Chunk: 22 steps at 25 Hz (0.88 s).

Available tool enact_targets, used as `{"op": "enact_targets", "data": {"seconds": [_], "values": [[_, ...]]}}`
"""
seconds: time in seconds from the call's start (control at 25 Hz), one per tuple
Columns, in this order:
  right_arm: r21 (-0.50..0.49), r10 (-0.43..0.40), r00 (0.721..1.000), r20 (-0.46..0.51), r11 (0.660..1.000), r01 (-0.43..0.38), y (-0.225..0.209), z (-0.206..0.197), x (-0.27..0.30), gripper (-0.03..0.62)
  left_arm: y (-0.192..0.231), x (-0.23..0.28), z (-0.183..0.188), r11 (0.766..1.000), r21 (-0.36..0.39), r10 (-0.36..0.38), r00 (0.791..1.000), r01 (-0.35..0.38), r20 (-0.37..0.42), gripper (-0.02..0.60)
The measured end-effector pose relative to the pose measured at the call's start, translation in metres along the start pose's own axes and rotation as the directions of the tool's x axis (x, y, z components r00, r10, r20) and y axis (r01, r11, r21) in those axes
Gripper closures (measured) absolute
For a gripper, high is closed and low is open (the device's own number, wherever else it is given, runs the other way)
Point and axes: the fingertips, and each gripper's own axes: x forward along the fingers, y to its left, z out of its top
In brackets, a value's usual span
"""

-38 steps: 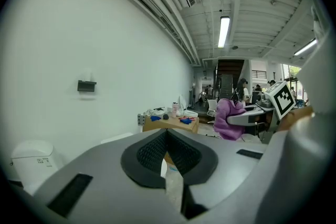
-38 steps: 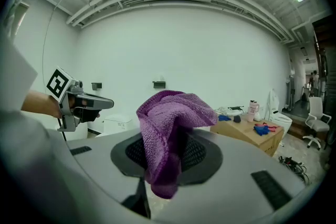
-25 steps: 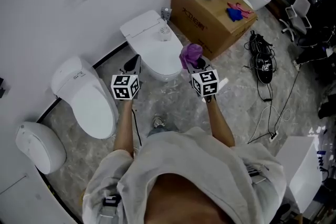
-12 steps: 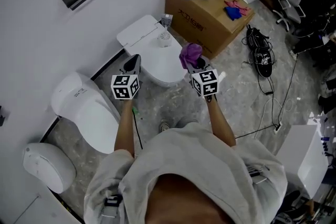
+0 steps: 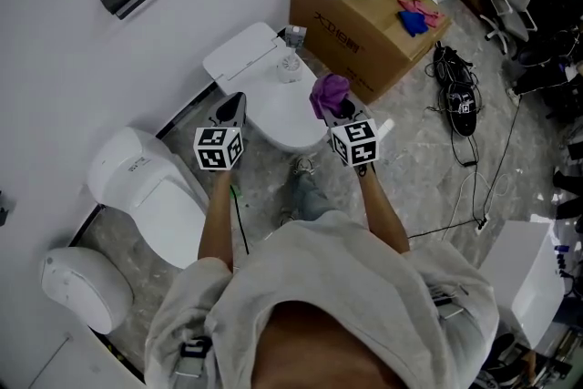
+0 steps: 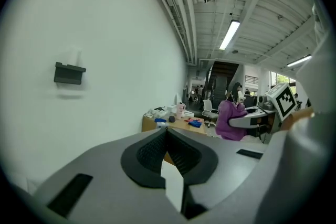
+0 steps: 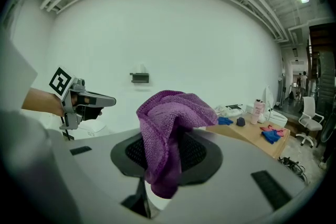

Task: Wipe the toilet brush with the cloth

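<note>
My right gripper (image 5: 335, 105) is shut on a purple cloth (image 5: 329, 92), held over the front of a white toilet (image 5: 273, 100). In the right gripper view the cloth (image 7: 170, 123) bunches up out of the jaws of that gripper (image 7: 176, 140) and hangs down over them. My left gripper (image 5: 231, 107) hovers left of the toilet bowl, shut with nothing in it; its pads (image 6: 157, 149) meet at the tip. Two small objects (image 5: 291, 50) stand on and beside the toilet tank; I cannot tell whether either is the brush.
A cardboard box (image 5: 360, 18) with blue and pink items on top stands right of the toilet. Two more white toilets (image 5: 146, 182) sit at the left by the wall. Cables and shoes (image 5: 460, 100) lie on the floor at right. A person's foot (image 5: 303, 170) is before the toilet.
The person's leg and foot have stepped forward toward the toilet. Both grippers hold the same pose, the cloth still in the right one.
</note>
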Motion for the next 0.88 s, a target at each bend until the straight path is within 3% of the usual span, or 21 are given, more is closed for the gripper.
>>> {"op": "enact_targets", "data": {"seconds": [0.88], "values": [[0.013,0.193,0.98,0.036,0.981,-0.194,-0.1,0.065,0.174,0.474,0.061,0.154,0.078,0.99,0.032,0.136,0.991,-0.136,-0.013,0.562]]}}
